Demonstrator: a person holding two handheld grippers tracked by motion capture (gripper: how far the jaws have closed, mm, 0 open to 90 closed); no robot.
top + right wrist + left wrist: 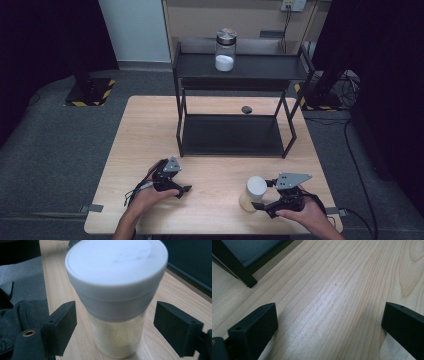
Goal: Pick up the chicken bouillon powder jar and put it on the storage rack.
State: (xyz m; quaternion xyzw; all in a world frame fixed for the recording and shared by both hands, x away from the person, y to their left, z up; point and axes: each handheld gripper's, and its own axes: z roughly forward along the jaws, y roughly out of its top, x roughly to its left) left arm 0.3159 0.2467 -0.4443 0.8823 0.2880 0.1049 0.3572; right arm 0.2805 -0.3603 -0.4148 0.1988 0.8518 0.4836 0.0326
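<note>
A clear jar (pixel 254 194) with a white lid and pale powder inside stands upright near the table's front right. My right gripper (pixel 263 194) reaches it from the right. In the right gripper view the jar (pixel 116 297) stands between the two black jaws of this gripper (pixel 115 317), with a gap on each side, so the pads do not press on it. My left gripper (pixel 183 179) rests low at the front left, open. In the left gripper view the jaws of this gripper (pixel 329 317) stand wide apart over bare wood.
A black two-tier rack (pixel 232 70) stands at the back of the wooden table (pixel 145 135). On its top shelf is a glass jar (pixel 225 50) with a metal lid and white contents. A small dark disc (pixel 246 109) lies behind the rack's lower shelf.
</note>
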